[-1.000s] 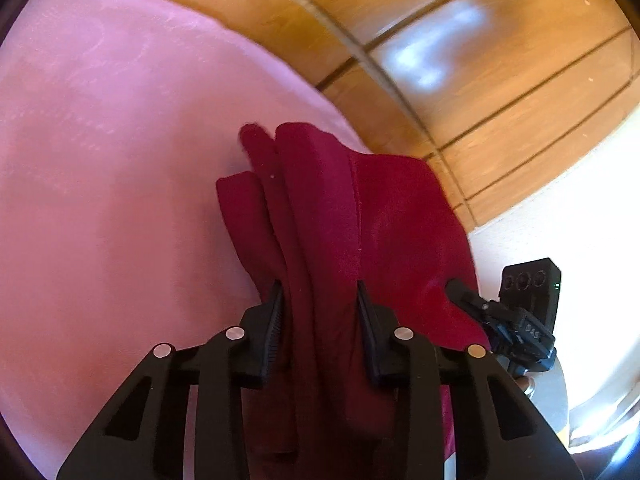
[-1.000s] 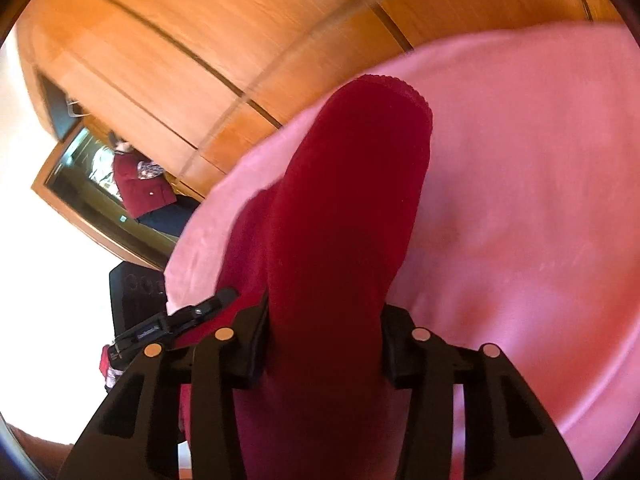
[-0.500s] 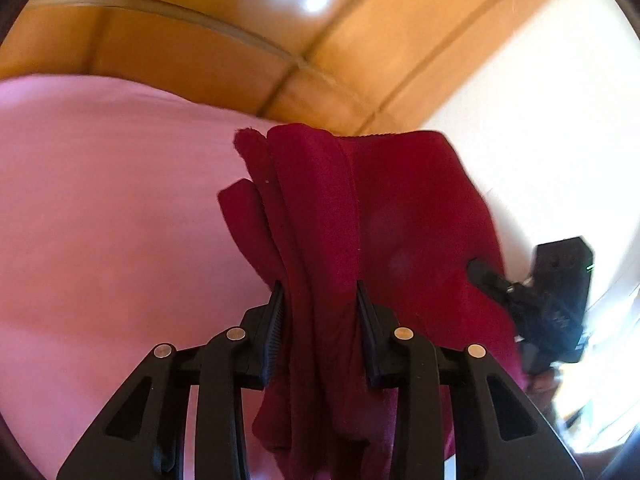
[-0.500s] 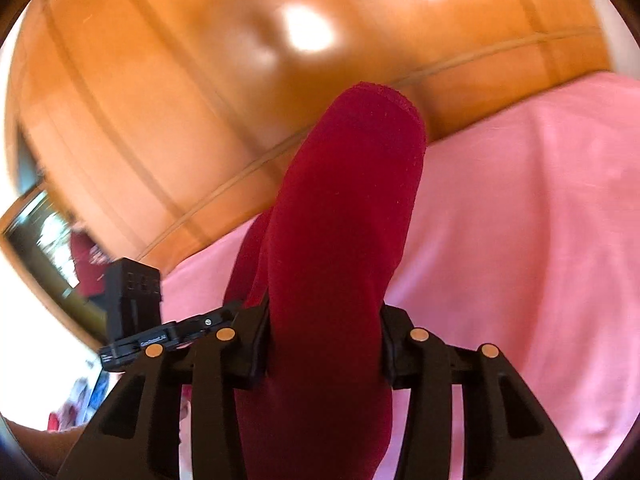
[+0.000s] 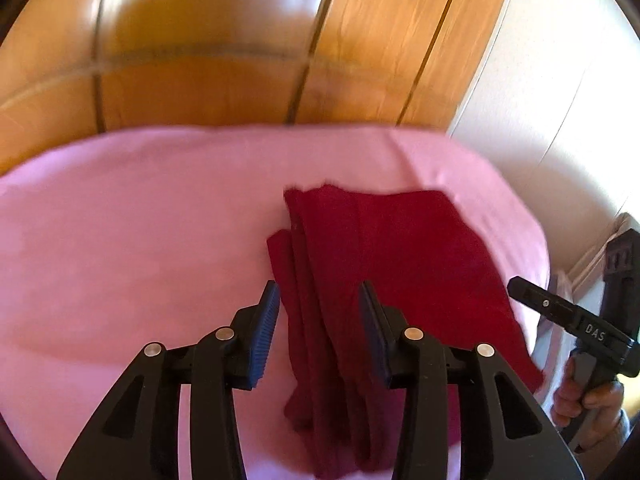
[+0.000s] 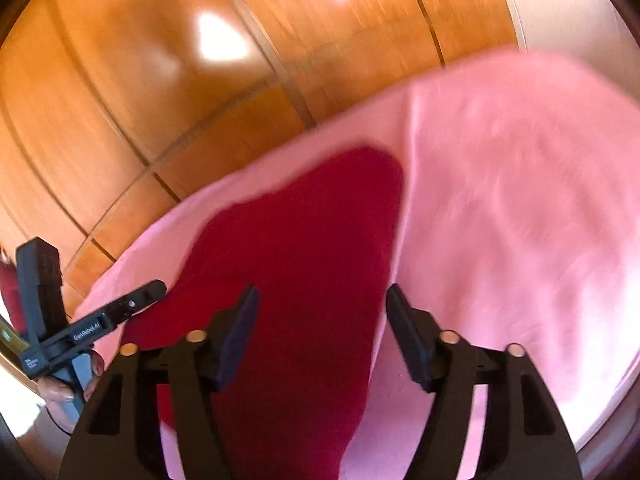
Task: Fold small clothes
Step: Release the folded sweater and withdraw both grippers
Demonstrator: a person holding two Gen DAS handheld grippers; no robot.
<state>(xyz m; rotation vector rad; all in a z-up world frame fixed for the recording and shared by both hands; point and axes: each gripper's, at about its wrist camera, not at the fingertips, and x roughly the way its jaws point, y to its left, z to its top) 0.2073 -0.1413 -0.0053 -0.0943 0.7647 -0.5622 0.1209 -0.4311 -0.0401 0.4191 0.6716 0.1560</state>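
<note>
In the left wrist view, the left tongs (image 5: pixel 318 300) stand with jaws parted, the blue ribbed pads (image 5: pixel 264 332) clear of the cloth between them. Between and beyond the jaws lies the dark red garment (image 5: pixel 384 264), folded in several layers, its stacked edges toward the left and a flat panel spreading to the right. It rests on a pink sheet (image 5: pixel 140 240) that covers the surface. At the right edge the right tongs (image 5: pixel 520 286) appear, held in a hand (image 5: pixel 588 396).

In the right wrist view the right tongs (image 6: pixel 322 300) are likewise spread wide, gripping nothing, with the garment (image 6: pixel 304 248) lying flat on the sheet (image 6: pixel 500 200) beneath them. Farther off, glossy wooden panelling (image 6: pixel 200 80) rises behind the sheet.
</note>
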